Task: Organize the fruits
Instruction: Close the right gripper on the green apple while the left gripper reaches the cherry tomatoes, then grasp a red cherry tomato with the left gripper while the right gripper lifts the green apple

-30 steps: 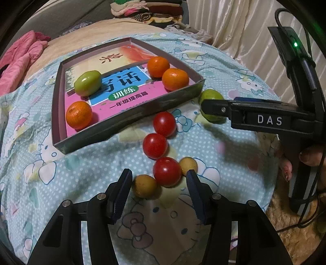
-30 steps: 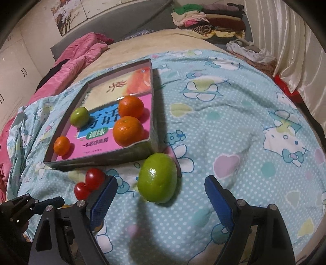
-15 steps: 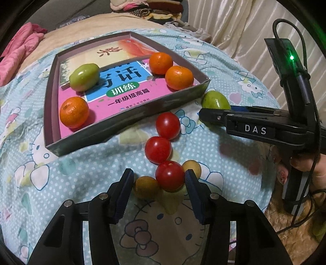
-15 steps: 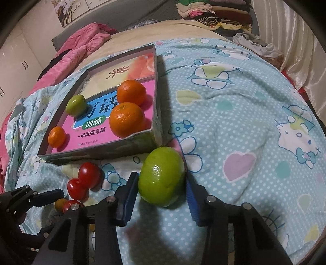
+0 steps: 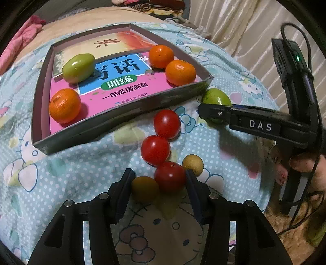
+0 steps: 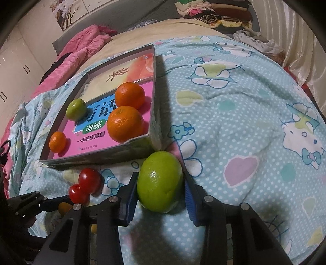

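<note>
A shallow box on the bed holds three oranges and a green fruit. In front of it lie three red tomatoes and two small yellow fruits. My left gripper has its fingers closed around the nearest red tomato and a yellow fruit side by side. My right gripper is shut on a large green citrus beside the box's near corner. The citrus also shows in the left wrist view.
The bed has a light blue cartoon sheet. A pink blanket and folded clothes lie at the far end. A curtain hangs on the right. Two more tomatoes and a yellow fruit lie ahead of the left gripper.
Both grippers moved forward and closed. The right fingers narrowed from wide open onto the green citrus. The left fingers narrowed around the nearest tomato and yellow fruit.
</note>
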### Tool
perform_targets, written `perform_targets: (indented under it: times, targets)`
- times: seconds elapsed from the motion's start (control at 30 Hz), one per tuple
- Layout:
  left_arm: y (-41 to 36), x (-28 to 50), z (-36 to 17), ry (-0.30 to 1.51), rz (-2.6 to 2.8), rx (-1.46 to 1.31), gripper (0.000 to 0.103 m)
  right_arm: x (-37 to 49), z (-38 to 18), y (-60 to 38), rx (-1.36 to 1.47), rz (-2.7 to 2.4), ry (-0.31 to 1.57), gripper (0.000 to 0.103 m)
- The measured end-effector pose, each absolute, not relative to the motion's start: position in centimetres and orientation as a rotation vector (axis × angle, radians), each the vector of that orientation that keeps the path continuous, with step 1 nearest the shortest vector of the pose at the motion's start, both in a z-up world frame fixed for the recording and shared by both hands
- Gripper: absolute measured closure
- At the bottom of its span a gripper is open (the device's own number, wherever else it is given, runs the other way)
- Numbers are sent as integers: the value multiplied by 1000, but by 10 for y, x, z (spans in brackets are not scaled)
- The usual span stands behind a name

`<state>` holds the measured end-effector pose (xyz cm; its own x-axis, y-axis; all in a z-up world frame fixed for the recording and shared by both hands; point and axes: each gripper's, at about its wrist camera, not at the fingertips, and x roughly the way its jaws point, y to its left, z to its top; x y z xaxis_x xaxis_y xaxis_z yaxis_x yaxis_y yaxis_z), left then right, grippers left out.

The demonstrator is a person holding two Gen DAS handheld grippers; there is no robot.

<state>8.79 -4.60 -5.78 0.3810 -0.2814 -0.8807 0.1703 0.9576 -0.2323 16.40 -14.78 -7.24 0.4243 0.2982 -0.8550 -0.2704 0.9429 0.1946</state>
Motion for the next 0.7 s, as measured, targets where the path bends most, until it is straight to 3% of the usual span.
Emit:
perform_targets:
  times: [0.5, 0.53, 0.57, 0.7]
  targets:
    - [-23, 79, -39, 1072, -271, -212, 53, 149, -45, -146, 40, 416, 945, 63]
    - [-21, 79, -38, 1067, -275, -221, 56, 149, -44, -146, 40, 420, 943, 63]
    - [-19, 80, -37, 1066, -286, -235, 77, 149, -44, -145, 43, 423, 943, 63]
    - [-16, 81, -39, 1078, -276, -243, 76, 149, -45, -145, 42, 424, 947, 63]
